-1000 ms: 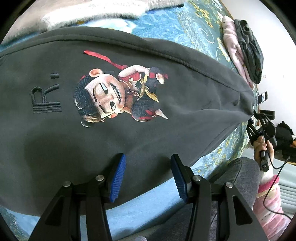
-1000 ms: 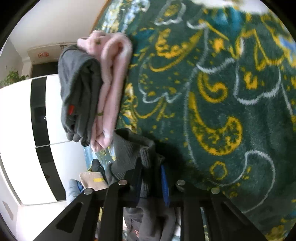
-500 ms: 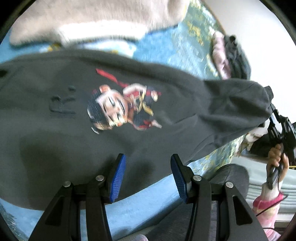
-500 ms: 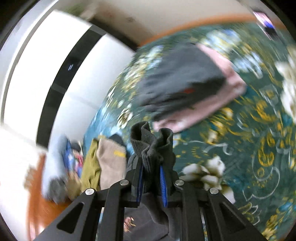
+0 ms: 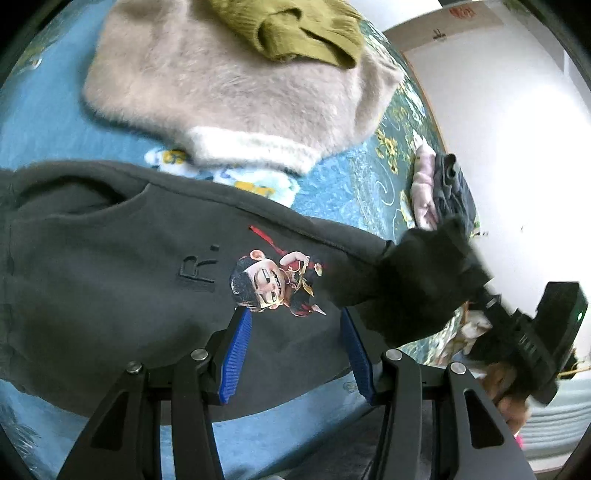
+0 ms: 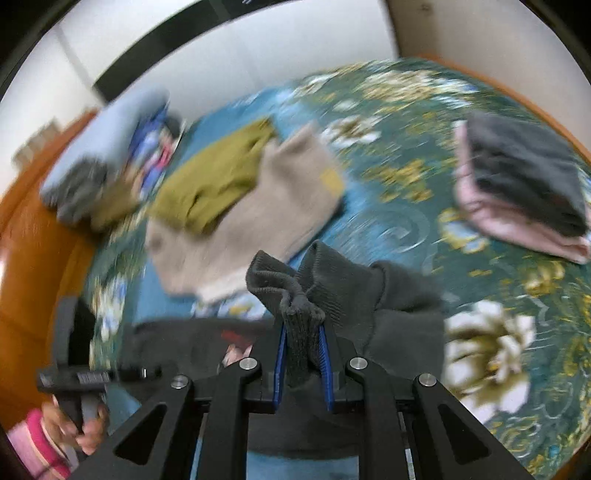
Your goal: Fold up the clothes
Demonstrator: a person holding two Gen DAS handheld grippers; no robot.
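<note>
The dark sweatshirt (image 5: 129, 295) is lying across the near part of the bed (image 5: 44, 122), long axis running left to right. Since a second ago its right end is rising and swinging leftward, so a fold is starting. The right gripper (image 6: 303, 354) is clamping the ribbed cuff (image 6: 291, 295). The left gripper (image 5: 295, 354) is hovering half-open, holding nothing.

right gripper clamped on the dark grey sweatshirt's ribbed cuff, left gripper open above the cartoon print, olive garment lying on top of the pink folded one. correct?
Not quite. The olive garment lies on the beige fluffy sweater, as the left wrist view shows; the pink folded one carries a dark grey folded garment. The rest holds: right gripper clamped on the ribbed cuff, left gripper open above the cartoon print.
</note>
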